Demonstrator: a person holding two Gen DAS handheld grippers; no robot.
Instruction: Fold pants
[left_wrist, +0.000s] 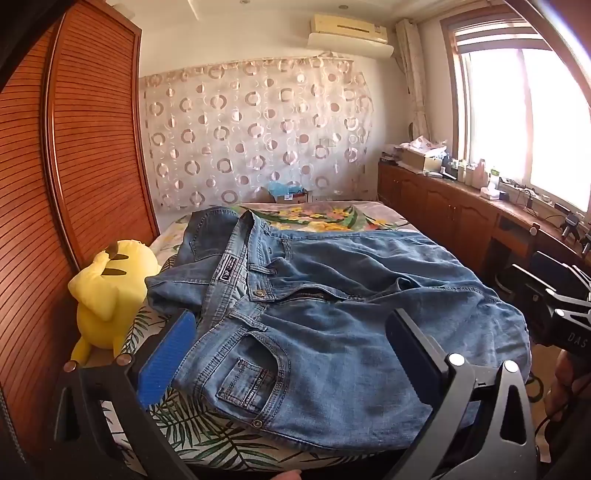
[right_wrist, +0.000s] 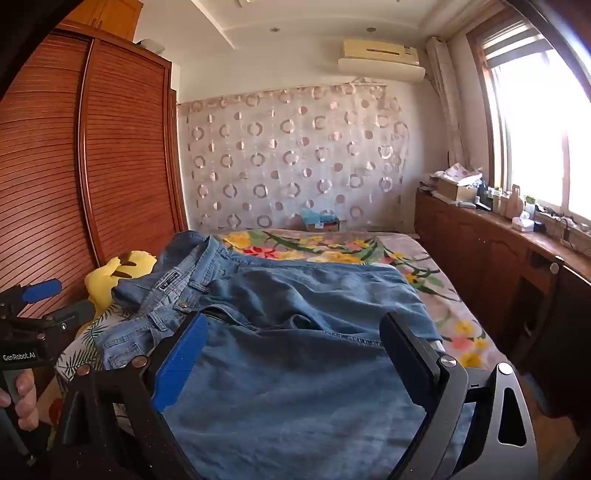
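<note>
We see the blue denim pants (left_wrist: 332, 295) lying spread out on the bed with the flowery cover (right_wrist: 424, 266), waist near the soft yellow plush toy (left_wrist: 107, 291). Our left gripper (left_wrist: 291, 347) hangs over the pocket, jaws wide apart, pinching nothing. Our right gripper (right_wrist: 295, 354) hangs over the legs, jaws wide apart too, holding nothing.

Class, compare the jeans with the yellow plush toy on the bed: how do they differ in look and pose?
The jeans are blue denim, spread rumpled across the bed; the plush toy is bright yellow, bunched at the bed's edge by the wardrobe. The jeans lie flat; the toy is bulky. Both are soft.
</note>
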